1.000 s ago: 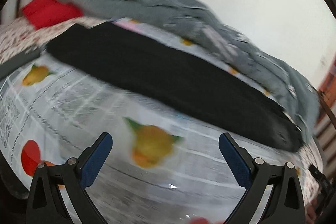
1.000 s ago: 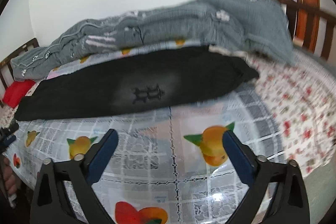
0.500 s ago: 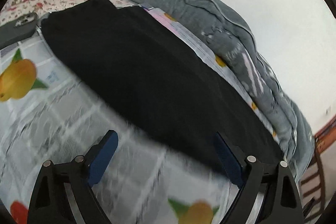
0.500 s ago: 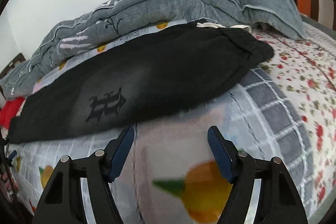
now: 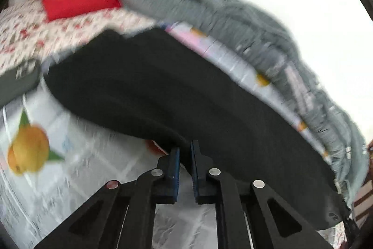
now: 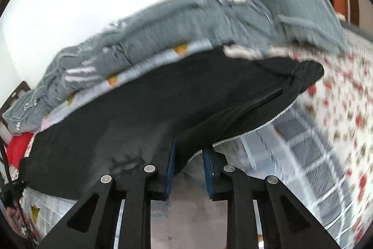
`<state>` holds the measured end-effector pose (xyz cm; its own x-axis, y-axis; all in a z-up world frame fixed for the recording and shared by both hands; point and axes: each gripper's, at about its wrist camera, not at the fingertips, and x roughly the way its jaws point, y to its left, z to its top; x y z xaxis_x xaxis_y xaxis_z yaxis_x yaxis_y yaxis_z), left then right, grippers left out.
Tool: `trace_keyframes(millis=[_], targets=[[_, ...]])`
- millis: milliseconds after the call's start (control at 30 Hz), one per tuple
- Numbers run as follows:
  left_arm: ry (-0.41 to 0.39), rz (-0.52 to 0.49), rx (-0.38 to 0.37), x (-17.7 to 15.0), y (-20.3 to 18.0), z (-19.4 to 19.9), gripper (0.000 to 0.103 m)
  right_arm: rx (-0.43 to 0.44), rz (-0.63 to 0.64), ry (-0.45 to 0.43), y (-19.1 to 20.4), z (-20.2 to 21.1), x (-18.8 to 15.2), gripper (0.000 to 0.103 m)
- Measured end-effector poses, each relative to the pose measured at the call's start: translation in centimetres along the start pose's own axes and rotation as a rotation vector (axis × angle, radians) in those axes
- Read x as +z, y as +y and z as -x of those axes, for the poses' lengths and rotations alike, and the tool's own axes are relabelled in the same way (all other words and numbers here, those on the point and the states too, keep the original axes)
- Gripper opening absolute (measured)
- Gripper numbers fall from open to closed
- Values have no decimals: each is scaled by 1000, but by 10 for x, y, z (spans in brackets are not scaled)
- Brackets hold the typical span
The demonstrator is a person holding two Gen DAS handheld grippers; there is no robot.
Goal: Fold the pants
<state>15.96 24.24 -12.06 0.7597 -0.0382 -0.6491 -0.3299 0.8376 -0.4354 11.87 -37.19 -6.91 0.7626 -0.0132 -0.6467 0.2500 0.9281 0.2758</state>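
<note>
Both grippers, left [image 5: 185,152] and right [image 6: 188,151], have fingers pinching the pants' [image 5: 177,95] near edge on the bed [image 5: 77,179]. Grasp looks done; next, I judge, lift together and carry it over toward the far edge.

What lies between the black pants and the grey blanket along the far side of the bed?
A strip of fruit-print cloth shows between the black pants and the grey blanket, clearest in the left wrist view; the right wrist view shows the same strip.

Left gripper [image 5: 185,156] fingers nearly closed; right gripper [image 6: 188,156] fingers narrowed, both pinching fabric.
</note>
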Motion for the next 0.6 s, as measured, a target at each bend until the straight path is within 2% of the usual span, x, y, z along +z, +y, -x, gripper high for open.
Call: trace_keyframes(millis=[100, 167, 400, 500, 600], targets=[[-50, -33, -36, 26, -13, 10, 9, -12, 65, -42, 20, 5, 23, 21], [-57, -62, -35, 37, -22, 4, 9, -25, 95, -61, 29, 0, 37, 20], [-72, -196, 36, 71, -64, -55, 9, -53, 149, -103, 48, -46, 78, 19], [-112, -252, 64, 84, -88, -79, 9, -67, 155, -106, 53, -72, 92, 19], [-159, -261, 78, 94, -101, -101, 9, -74, 132, -110, 55, -99, 108, 19]])
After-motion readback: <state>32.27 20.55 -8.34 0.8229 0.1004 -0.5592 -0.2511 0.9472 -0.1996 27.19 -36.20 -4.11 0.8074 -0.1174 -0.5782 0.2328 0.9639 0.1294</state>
